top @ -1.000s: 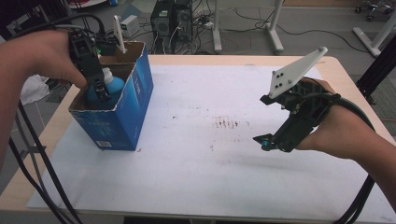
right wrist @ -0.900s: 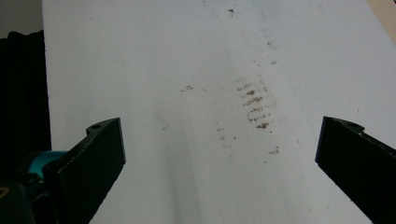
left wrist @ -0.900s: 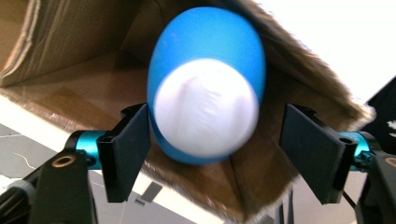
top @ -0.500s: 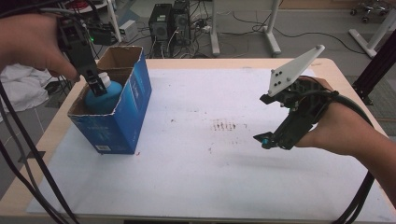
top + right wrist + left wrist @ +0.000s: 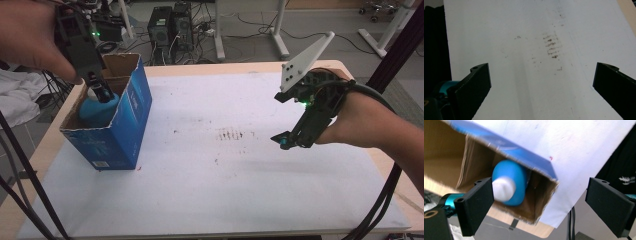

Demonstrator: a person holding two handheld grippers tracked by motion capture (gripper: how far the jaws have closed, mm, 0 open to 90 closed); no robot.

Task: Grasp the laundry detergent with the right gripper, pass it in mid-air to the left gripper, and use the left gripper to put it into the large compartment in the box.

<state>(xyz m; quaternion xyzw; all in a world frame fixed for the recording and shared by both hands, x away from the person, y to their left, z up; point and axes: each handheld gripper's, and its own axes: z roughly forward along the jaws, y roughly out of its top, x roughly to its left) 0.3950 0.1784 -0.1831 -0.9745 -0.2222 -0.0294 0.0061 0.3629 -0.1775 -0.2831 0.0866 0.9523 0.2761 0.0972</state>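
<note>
Nearest the camera is plain white sheet over the tabletop, with a patch of dark smudges about mid-sheet. Over on the right, the right gripper hangs a little above the sheet, tilted down toward those smudges. In the right gripper view its jaws stand wide apart with nothing between them, just the sheet and the marks below.

Further back on the left sits the blue cardboard box, top open, and inside it a blue bottle with a white cap, leaning against the near wall of the box. The left gripper is right above the bottle at the box opening. In the left gripper view the jaws are spread wide, not clamped on anything; the cap looks to be right next to one jaw, the other is way off to the side.

My guess is the bottle either just got dropped in or is about to get fished out. If it's a pick, I'd centre the jaws over the neck first, so the cap sits between them, and watch the cardboard flap so it doesn't snag.

Count: one box, one bottle, one cap, two grippers. Behind the table there's floor with computer towers and cables.
</note>
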